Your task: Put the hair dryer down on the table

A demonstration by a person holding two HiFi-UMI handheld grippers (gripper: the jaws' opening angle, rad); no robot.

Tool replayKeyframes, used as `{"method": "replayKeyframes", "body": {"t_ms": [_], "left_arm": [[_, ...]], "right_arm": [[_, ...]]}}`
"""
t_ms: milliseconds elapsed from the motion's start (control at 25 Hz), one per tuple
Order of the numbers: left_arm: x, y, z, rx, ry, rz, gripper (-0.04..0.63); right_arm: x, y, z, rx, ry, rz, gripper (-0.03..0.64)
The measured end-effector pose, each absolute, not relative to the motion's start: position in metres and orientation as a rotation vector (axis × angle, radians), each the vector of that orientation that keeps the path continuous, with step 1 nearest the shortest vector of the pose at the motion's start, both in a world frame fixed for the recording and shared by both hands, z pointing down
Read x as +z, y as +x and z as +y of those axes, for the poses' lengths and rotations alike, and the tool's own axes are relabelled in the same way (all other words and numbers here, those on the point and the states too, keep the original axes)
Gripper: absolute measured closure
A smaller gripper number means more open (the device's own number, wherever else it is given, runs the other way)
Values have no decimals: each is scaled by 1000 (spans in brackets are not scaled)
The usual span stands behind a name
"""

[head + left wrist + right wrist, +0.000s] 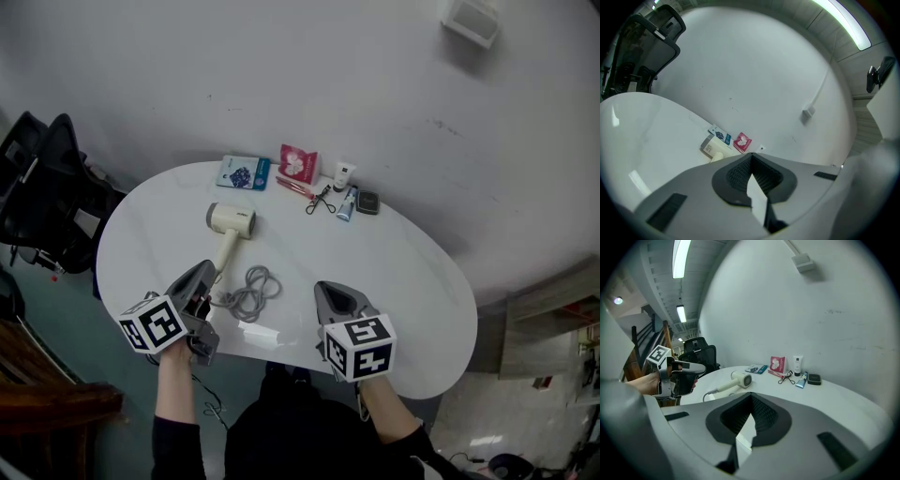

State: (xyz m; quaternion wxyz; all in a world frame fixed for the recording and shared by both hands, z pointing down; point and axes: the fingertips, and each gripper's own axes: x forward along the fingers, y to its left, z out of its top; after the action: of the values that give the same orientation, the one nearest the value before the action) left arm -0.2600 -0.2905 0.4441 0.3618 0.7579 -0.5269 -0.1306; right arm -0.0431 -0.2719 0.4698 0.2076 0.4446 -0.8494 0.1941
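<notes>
The cream hair dryer lies on its side on the white oval table, handle toward me, its grey cord coiled near the front edge. My left gripper hovers at the handle's end, shut with nothing between the jaws. The left gripper view shows the hair dryer just beyond the tips of my left gripper. My right gripper is off to the right of the cord, also shut and empty. Its own view shows the hair dryer and the left gripper beside it.
Along the table's far edge sit a blue card packet, a red packet, a white tube, an eyelash curler, a blue tube and a dark compact. A black office chair stands to the left.
</notes>
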Motion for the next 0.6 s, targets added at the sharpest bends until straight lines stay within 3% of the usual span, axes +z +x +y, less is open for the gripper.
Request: {"method": "replayKeyframes", "body": {"t_ms": [600], "left_arm": [[442,-241,-276,-320,1996,-1299,588]], "right_arm": [[467,-39,-267,542,1254,-2362,615]]}}
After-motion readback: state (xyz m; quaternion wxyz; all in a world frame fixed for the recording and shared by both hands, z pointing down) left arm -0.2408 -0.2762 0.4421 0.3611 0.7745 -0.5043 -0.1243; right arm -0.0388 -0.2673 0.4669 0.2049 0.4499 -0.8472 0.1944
